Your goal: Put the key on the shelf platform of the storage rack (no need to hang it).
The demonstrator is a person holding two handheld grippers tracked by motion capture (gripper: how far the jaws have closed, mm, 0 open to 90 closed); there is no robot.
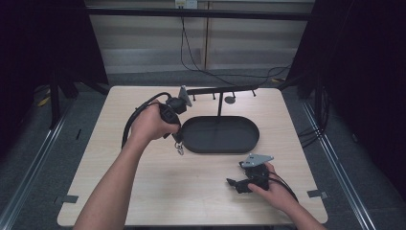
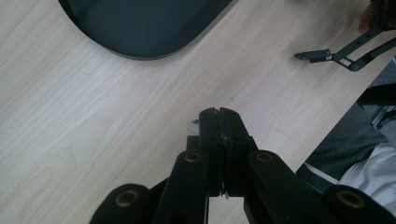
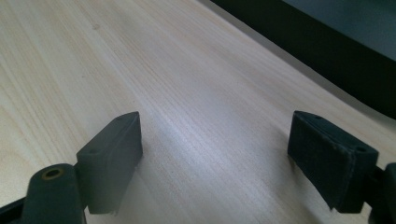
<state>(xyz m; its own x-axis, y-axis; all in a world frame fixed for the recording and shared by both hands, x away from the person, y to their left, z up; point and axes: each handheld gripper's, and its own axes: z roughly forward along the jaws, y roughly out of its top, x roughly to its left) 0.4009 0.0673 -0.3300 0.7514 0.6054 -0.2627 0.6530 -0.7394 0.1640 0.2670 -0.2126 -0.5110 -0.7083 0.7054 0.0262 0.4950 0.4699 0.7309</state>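
Item under handling: small metal clasp (image 1: pixel 180 149), dangling off the tips of the left gripper (image 1: pixel 178 141), just left of the oval black tray (image 1: pixel 249 143) and hanging above the table (image 1: pixel 191 201).
Left gripper fingers: pressing fully together on the clasp; in the left gripper view, a sliver of bright metal (image 2: pixel 194 124) peeking out beside the closed tips (image 2: pixel 219 114).
Right gripper fingers: standing wide apart with nothing between them (image 3: pixel 219 154); gripper (image 1: pixel 233 183) resting low at the near right of the table, pointing left.
Handling judgement: appearing light, stiff and smooth; likely swinging freely below the pinch and prone to slipping if the squeeze eases. Exact form too small to tell.
Hold point: gripping by the upper end, leaving the lower loop hanging free, looking the soundest choice.
Hook rack (image 1: pixel 220 89): standing just beyond the tray's far side, thin bar running left to right on a slim post, short pegs pointing down.
Edges: tray rim rising just right of the clasp, risking a snag on a low pass; the bar's left end sitting close to the left gripper's body.
Open room: bare wood lying wide to the left and near side; right gripper keeping well apart from the left; table edges far from both hands.
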